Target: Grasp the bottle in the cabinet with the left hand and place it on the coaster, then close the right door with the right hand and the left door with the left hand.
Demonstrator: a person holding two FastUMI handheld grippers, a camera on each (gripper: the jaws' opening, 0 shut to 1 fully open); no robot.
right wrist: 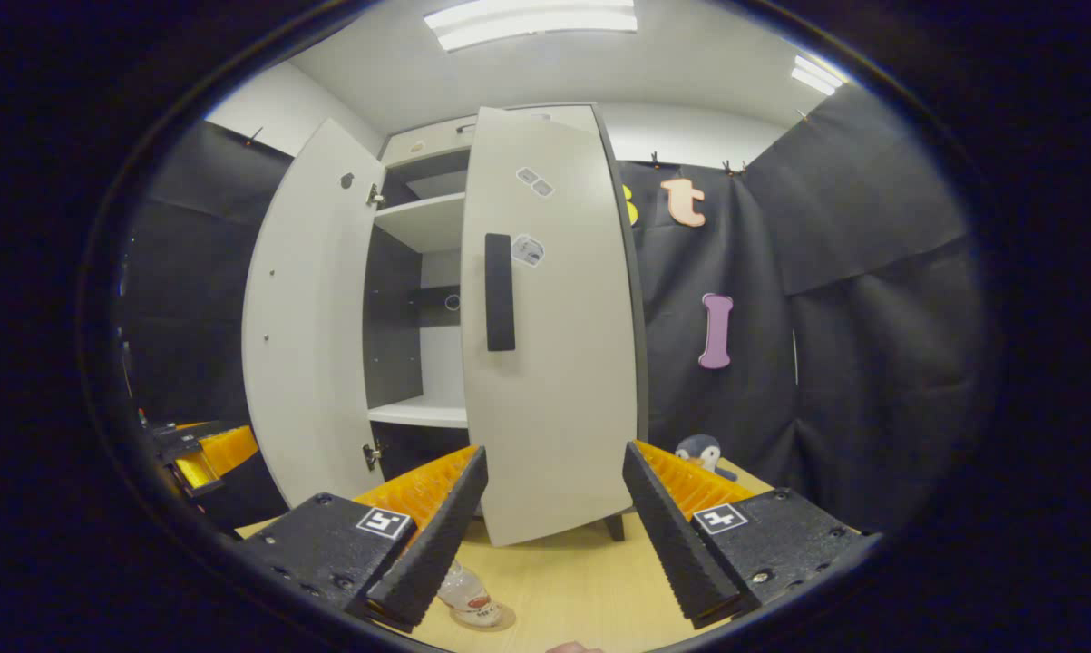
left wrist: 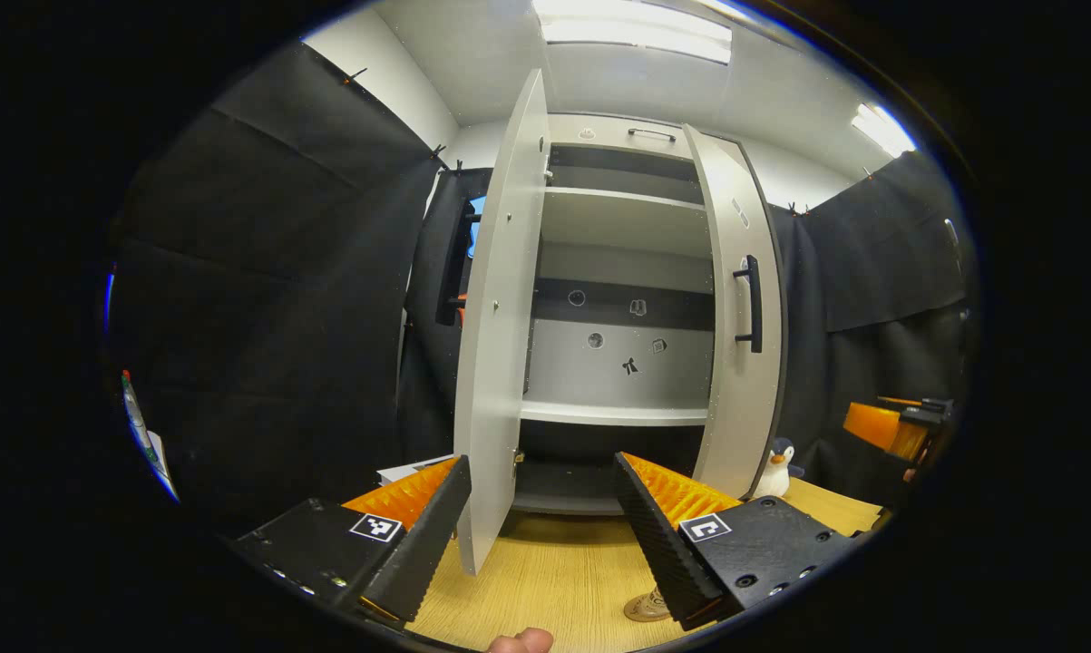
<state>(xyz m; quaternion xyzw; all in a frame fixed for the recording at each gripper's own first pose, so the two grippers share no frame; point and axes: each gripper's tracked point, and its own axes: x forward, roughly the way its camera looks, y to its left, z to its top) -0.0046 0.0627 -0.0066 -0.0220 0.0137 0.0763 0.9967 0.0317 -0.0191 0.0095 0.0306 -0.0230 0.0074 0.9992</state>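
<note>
While the bottle (right wrist: 469, 591) is standing on its coaster (right wrist: 483, 619) before the cabinet, I am holding my right gripper (right wrist: 554, 508) spread and empty, facing the right door (right wrist: 554, 363) straight ahead, its handle (right wrist: 500, 292) upright.

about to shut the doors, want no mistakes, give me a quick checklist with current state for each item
1. Bottle out of the cabinet and standing on the coaster: ok.
2. Right gripper open, holding nothing: ok.
3. Left gripper open, holding nothing: ok.
4. Right door shut: not ok, ajar.
5. Left door shut: not ok, wide open.
6. Penguin toy clear of the right door's swing: cannot tell.
</note>
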